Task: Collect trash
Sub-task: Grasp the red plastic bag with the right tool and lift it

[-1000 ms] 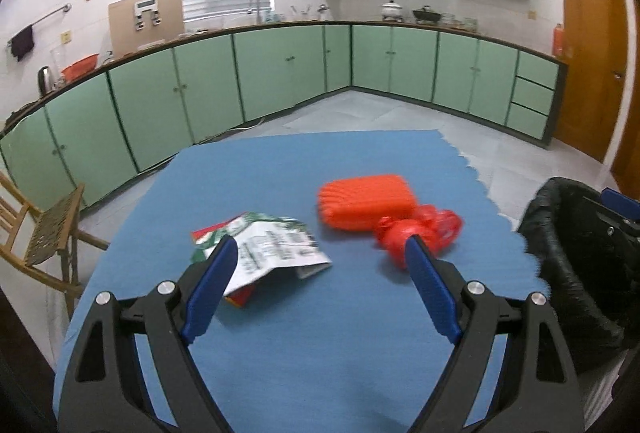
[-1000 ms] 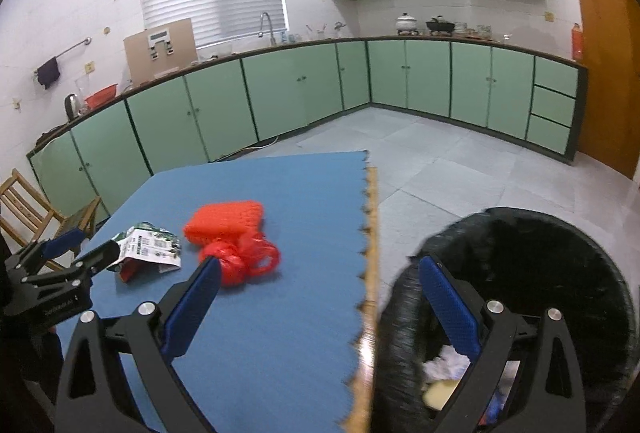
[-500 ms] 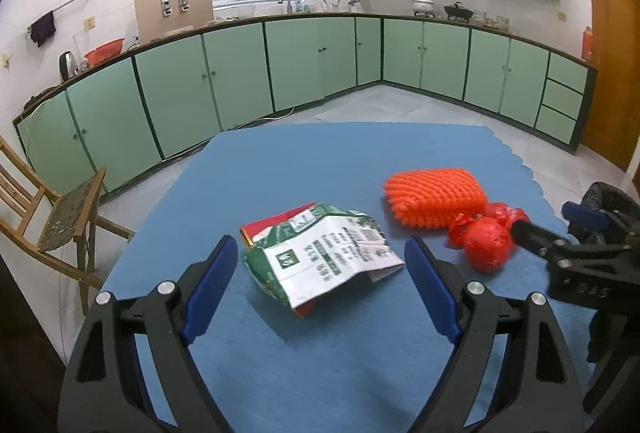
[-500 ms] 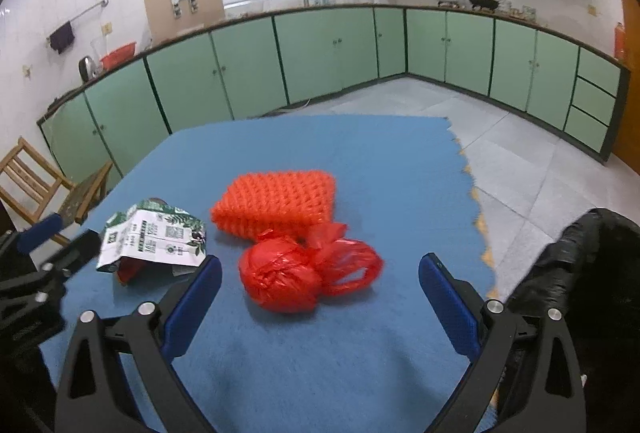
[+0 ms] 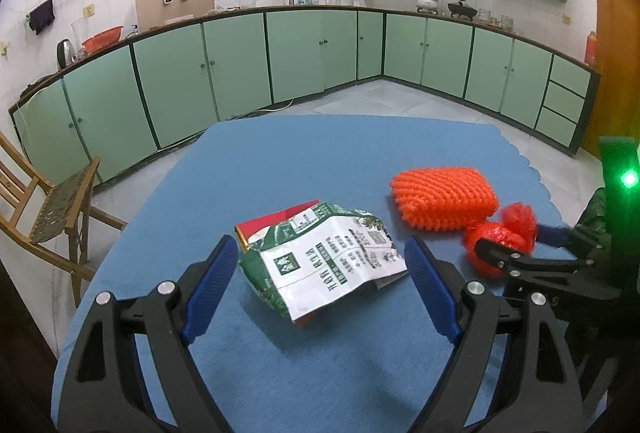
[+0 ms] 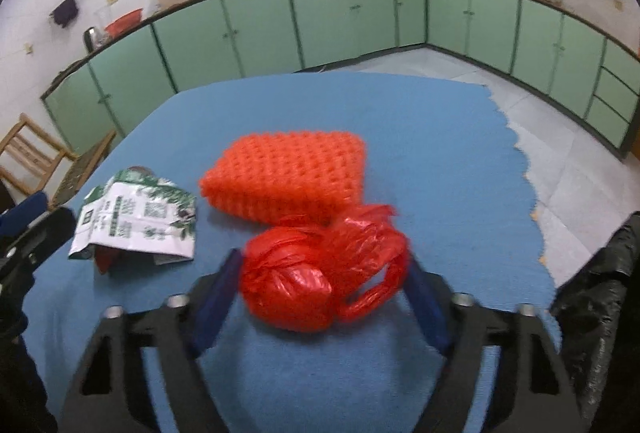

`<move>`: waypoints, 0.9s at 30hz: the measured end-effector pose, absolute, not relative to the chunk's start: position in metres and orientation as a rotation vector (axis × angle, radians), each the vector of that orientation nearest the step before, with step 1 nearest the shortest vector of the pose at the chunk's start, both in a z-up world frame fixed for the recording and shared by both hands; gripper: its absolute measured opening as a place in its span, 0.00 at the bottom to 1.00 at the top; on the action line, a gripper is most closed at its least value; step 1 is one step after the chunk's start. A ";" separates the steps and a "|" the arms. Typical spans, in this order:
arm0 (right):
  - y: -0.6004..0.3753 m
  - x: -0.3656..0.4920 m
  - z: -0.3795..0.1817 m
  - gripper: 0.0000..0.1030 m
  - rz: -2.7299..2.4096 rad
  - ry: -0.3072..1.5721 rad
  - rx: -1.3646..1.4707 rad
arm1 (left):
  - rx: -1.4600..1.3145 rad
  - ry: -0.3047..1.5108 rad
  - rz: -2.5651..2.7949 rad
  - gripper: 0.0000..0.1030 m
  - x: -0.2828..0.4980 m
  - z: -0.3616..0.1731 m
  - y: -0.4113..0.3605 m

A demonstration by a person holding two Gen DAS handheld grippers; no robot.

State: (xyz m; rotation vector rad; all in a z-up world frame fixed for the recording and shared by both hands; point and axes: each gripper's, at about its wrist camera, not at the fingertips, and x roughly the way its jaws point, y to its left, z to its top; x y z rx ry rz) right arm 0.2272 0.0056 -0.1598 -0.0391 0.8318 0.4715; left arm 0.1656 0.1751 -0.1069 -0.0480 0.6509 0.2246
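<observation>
A crumpled green and white wrapper [image 5: 320, 257] lies on the blue mat [image 5: 304, 153]. My left gripper [image 5: 320, 281] is open with its fingers on either side of the wrapper's near end. A red plastic bag [image 6: 316, 273] lies in front of an orange foam net [image 6: 288, 173]. My right gripper [image 6: 320, 293] is open around the red bag, which also shows in the left wrist view [image 5: 504, 237]. The wrapper shows at the left of the right wrist view [image 6: 136, 217].
A black-lined trash bin [image 6: 600, 289] stands just off the mat's right edge. A wooden chair [image 5: 44, 201] stands at the left. Green cabinets [image 5: 304, 57] line the far walls across a tiled floor.
Both grippers have moved forward over the mat. The left one now straddles the wrapper and the right one, which was over the bin, now straddles the red bag.
</observation>
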 end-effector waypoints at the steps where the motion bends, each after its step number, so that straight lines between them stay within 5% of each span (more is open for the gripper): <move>1: 0.006 0.228 -0.161 0.57 0.487 0.844 -0.035 | -0.048 0.650 0.221 0.80 0.167 -0.106 0.174; 7: -0.003 0.224 -0.158 0.47 0.520 0.848 -0.006 | -0.052 0.650 0.193 0.80 0.176 -0.102 0.163; 27: -0.093 0.260 -0.132 0.46 0.357 0.779 0.042 | -0.058 0.686 0.080 0.80 0.270 -0.115 0.081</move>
